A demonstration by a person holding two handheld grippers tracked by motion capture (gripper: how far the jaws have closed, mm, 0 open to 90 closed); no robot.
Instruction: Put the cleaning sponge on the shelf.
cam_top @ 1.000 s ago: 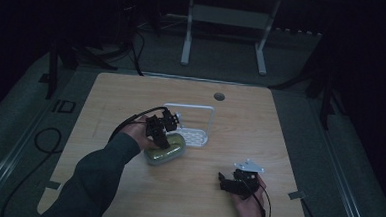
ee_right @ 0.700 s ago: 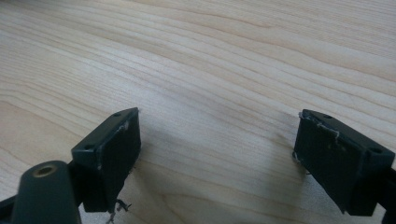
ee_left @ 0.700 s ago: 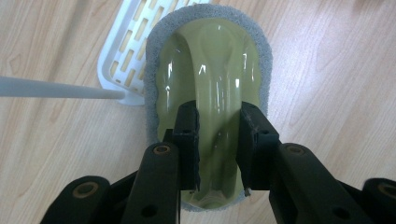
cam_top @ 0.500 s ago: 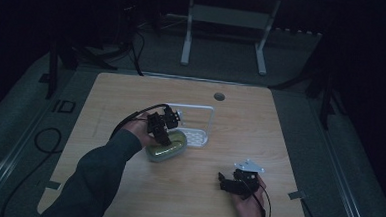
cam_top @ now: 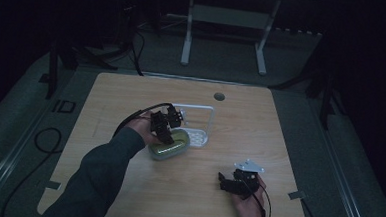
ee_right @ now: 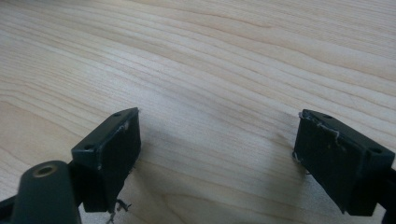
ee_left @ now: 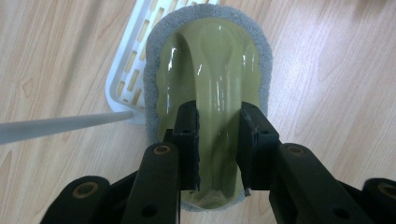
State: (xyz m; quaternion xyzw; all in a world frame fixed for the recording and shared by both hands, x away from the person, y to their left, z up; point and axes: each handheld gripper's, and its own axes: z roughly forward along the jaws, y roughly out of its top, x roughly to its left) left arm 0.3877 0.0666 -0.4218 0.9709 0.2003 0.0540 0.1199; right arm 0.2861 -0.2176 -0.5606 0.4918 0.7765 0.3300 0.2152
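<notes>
Left gripper (ee_left: 218, 135) clamps the raised ridge of the olive-green scrubber (ee_left: 210, 60), grey pad rimming it, lying partly on the white slotted tray (ee_left: 126, 70) at ten o'clock. Right gripper (ee_right: 217, 154), jaws spread wide, hovers over bare wooden table (ee_right: 210, 56) at five o'clock.

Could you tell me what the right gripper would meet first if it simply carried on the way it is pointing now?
Probably just the wooden table. The right gripper has its jaws wide apart with only bare wood between and ahead of them; it appears angled down toward the tabletop, though depth is hard to judge.
</notes>
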